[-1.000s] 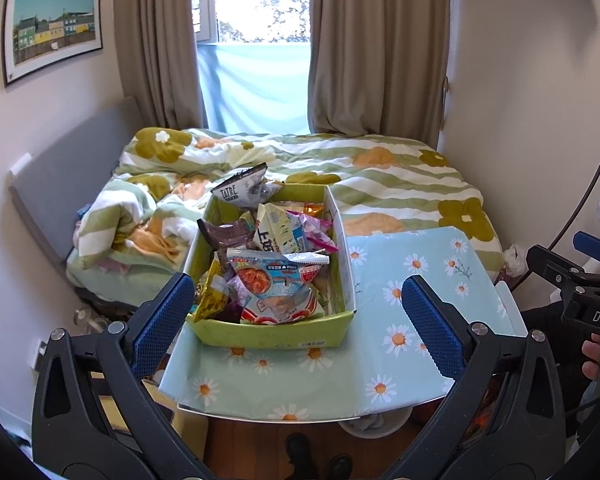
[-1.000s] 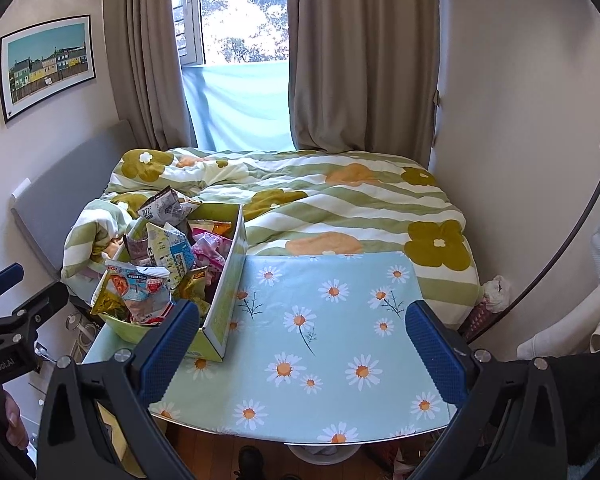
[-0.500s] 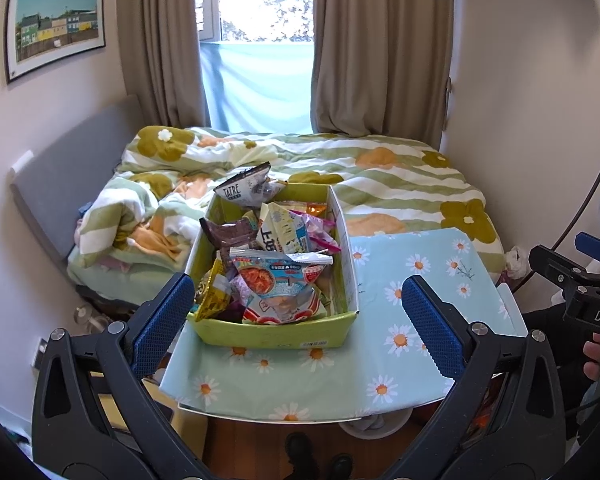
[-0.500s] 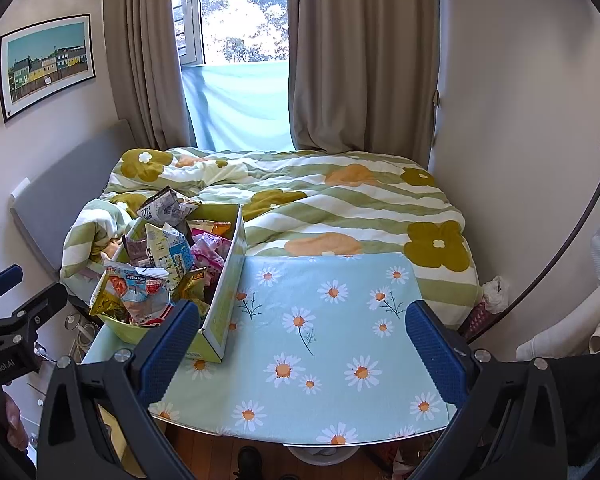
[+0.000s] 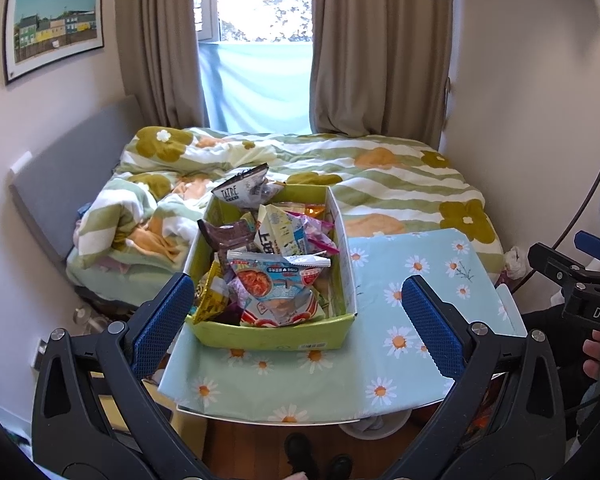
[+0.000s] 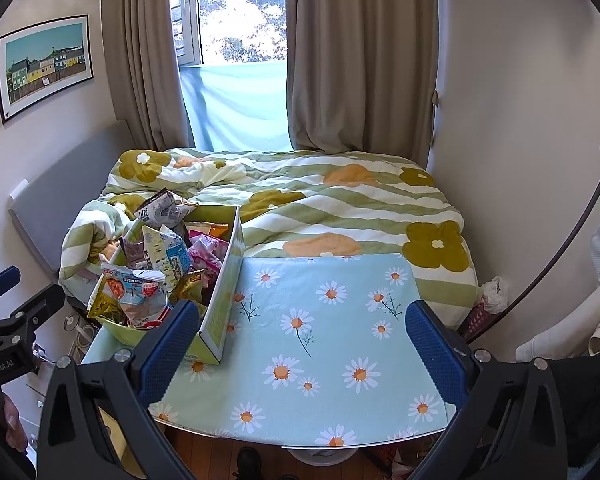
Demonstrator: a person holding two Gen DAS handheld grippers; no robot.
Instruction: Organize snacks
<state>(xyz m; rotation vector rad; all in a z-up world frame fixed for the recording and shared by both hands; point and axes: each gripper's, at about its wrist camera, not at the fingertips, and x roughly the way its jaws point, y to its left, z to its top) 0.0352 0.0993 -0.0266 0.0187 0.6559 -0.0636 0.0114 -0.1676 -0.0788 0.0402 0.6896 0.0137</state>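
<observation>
A yellow-green cardboard box [image 5: 276, 338] [image 6: 220, 312] stands on the left part of a small table with a daisy-print cloth [image 5: 400, 320] [image 6: 324, 320]. It is heaped with several snack packets: a red-and-blue one [image 5: 278, 288] [image 6: 136, 294] in front, a pale green one [image 5: 278, 232] [image 6: 166, 252] behind it, a grey one [image 5: 242, 188] at the far end. My left gripper [image 5: 296, 320] hangs open, above the table's near edge, facing the box. My right gripper [image 6: 300, 336] is open over the bare cloth right of the box. Neither holds anything.
Behind the table lies a bed with a green-striped flowered duvet [image 6: 340, 196]. Curtains and a window [image 6: 240, 12] stand at the back, a framed picture [image 5: 54, 28] hangs on the left wall. Wooden floor and shoes [image 5: 300, 452] show below the table edge.
Both views have shifted only slightly; the left gripper has drifted a little. The box and packets have not moved, and both grippers stay open.
</observation>
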